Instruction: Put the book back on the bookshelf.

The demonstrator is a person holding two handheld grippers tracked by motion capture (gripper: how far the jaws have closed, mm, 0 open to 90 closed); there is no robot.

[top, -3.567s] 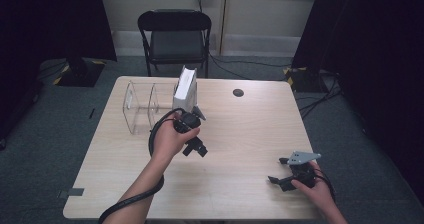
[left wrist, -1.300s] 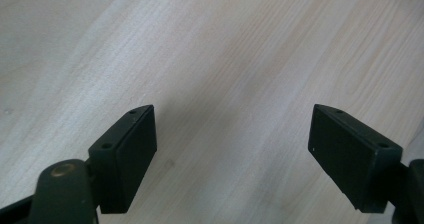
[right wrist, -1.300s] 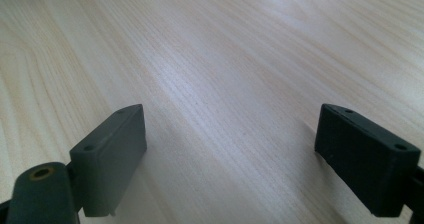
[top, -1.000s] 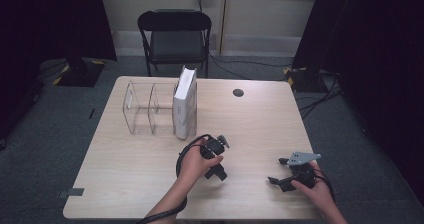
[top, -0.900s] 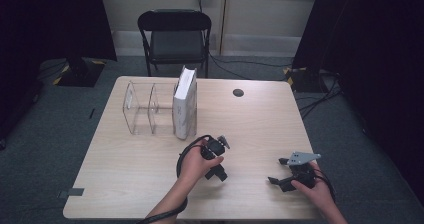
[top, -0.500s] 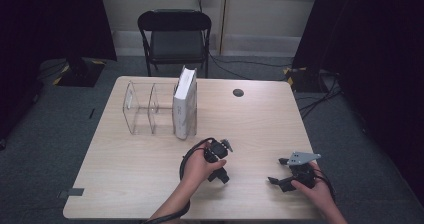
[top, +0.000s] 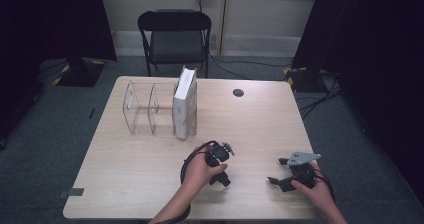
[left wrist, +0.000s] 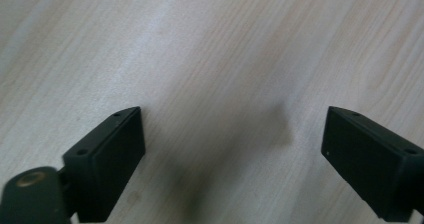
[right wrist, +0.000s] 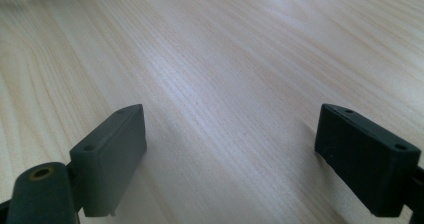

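A white book (top: 185, 104) stands upright in the right-hand compartment of a clear plastic rack (top: 142, 109) at the back left of the table. My left gripper (top: 226, 163) lies low over the wood near the front middle, well away from the book. Its jaws have just been opening and stand open, with bare tabletop between the left gripper's (left wrist: 232, 129) pads. At the front right my right gripper (top: 276, 170) rests in the other hand. The right gripper (right wrist: 230, 124) is open too, with bare wood between its jaws.
The light wooden table (top: 260, 119) carries a small black round disc (top: 238, 92) near its back edge. A black folding chair (top: 175, 34) stands behind the table. Dark curtains hang on both sides of the room.
The left hand has drawn back from the white book to the table's front middle, leaving the book standing in the rack. The right hand has kept still.
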